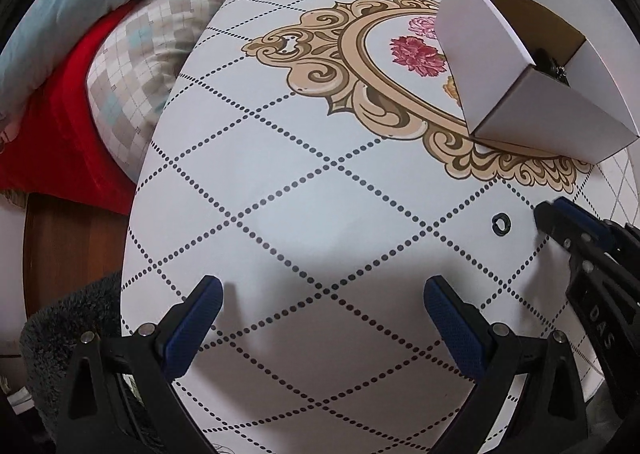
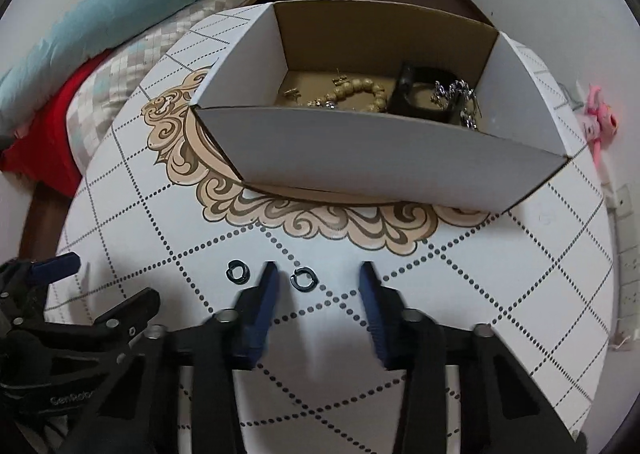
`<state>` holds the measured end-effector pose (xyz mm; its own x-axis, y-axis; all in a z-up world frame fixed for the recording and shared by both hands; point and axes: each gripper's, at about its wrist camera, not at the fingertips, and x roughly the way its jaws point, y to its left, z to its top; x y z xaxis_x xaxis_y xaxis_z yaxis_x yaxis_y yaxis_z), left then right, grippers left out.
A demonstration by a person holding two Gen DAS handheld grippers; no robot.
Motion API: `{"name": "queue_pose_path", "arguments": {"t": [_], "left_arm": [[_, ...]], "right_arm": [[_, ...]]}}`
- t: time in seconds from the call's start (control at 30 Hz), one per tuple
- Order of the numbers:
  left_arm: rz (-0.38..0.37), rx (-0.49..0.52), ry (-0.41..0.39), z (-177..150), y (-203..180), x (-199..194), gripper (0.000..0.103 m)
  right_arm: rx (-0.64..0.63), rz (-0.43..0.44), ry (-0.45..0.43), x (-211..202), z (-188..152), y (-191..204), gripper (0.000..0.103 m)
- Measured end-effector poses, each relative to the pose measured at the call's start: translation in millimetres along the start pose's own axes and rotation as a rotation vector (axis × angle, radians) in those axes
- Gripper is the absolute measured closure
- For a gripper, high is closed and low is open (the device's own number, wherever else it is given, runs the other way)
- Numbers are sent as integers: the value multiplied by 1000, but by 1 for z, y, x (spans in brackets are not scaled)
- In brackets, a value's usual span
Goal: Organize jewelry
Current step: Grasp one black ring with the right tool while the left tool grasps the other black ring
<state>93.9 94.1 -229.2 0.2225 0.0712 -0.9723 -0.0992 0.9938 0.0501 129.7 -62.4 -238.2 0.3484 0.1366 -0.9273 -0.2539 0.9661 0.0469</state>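
Observation:
Two small black ring earrings lie on the patterned table. One earring (image 2: pixel 301 278) sits between my right gripper's (image 2: pixel 318 274) open fingers, close to the left fingertip. The other earring (image 2: pixel 239 271) lies just left of that finger and also shows in the left wrist view (image 1: pixel 500 221). An open white cardboard box (image 2: pixel 384 157) stands behind them, holding a beige bead bracelet (image 2: pixel 360 91), a black bangle (image 2: pixel 424 93) and silver chain pieces (image 2: pixel 456 89). My left gripper (image 1: pixel 322 288) is open and empty above the table, left of the right gripper (image 1: pixel 568 221).
The round table (image 1: pixel 280 173) has a dotted diamond pattern and a floral medallion. A bed with teal, checked and red bedding (image 1: pixel 100 53) lies along its left side. A grey fluffy item (image 1: pixel 60 326) sits at the lower left. A pink toy (image 2: pixel 600 117) hangs at the right.

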Motion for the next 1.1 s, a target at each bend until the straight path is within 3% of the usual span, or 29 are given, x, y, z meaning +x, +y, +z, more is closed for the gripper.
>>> {"name": "queue_pose_path", "arguments": {"t": [0.17, 0.4, 0.5, 0.83, 1.0, 1.1], "left_arm": [[-20, 25, -33, 0, -14, -11, 0], [-104, 59, -77, 8, -57, -18, 1], [-107, 85, -93, 10, -77, -18, 5], [-88, 126, -118, 7, -102, -20, 72], [-95, 123, -120, 8, -98, -19, 91], [-100, 120, -121, 8, -96, -18, 93]], "right_arm": [[24, 20, -12, -5, -2, -9, 90], [156, 19, -39, -29, -13, -65, 90], [192, -2, -37, -32, -19, -83, 90], [246, -22, -41, -34, -28, -104, 90], [252, -19, -44, -35, -27, -103, 90], [252, -20, -48, -36, -27, -103, 90]]}}
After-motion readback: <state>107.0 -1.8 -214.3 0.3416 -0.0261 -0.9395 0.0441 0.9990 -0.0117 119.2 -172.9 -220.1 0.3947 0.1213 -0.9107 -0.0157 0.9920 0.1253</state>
